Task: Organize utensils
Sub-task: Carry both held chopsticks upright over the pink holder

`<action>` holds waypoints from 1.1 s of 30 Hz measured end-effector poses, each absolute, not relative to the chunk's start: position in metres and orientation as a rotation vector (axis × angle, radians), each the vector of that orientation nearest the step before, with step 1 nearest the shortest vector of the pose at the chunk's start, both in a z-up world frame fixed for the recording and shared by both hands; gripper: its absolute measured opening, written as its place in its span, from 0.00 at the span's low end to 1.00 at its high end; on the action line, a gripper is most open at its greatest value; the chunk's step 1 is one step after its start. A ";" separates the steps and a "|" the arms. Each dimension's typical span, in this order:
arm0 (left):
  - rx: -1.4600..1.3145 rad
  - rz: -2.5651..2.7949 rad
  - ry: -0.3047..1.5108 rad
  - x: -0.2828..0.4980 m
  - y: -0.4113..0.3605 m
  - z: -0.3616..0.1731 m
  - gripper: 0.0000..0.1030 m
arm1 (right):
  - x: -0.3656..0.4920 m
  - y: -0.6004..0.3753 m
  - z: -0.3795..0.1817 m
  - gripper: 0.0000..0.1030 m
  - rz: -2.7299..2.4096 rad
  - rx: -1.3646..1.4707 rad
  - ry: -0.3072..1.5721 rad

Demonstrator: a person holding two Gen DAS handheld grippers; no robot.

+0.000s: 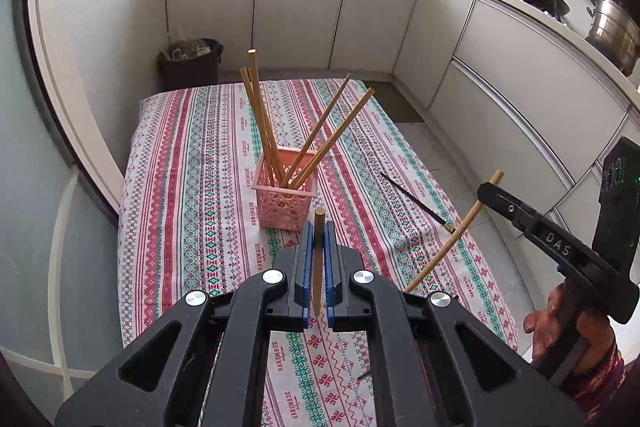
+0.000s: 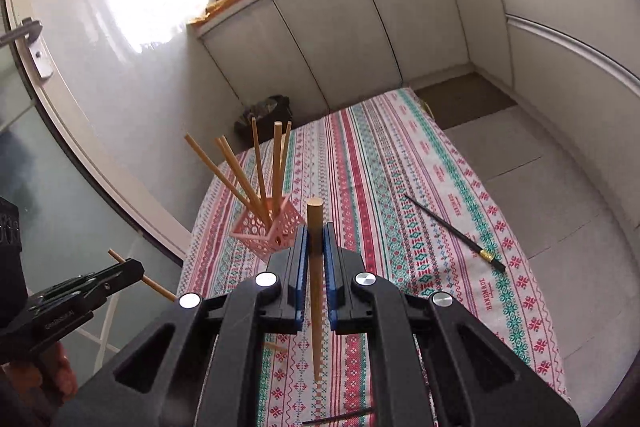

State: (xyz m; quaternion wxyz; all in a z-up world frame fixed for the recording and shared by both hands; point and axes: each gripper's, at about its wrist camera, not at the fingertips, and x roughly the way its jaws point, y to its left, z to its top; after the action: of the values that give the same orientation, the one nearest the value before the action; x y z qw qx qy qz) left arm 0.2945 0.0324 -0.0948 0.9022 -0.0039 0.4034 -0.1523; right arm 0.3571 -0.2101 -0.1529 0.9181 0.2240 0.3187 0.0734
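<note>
Two wooden chopsticks are clamped, one per tool: left tool (image 1: pixel 319 227), right tool (image 2: pixel 315 231); we lower them tip-first into the pink basket (image 1: pixel 285 201).

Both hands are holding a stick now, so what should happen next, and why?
Probably carry the right gripper over the pink basket and drop its wooden chopstick in. Five chopsticks already stand there, both grippers grip one, and the left gripper can follow. A black chopstick waits on the tablecloth.
</note>
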 end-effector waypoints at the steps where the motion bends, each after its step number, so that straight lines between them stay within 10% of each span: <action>1: -0.012 -0.312 0.822 0.295 0.032 -0.090 0.04 | 0.358 -0.215 -0.150 0.08 0.151 0.471 0.640; 33: 0.083 -0.129 0.605 0.392 0.000 -0.015 0.04 | 0.341 -0.278 -0.128 0.08 0.140 0.593 0.554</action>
State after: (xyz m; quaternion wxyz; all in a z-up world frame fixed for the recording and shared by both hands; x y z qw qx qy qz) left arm 0.3915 -0.0002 -0.0153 0.9517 0.0409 0.2975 -0.0636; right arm 0.3406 -0.2781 -0.1276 0.9165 0.2882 0.2690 0.0679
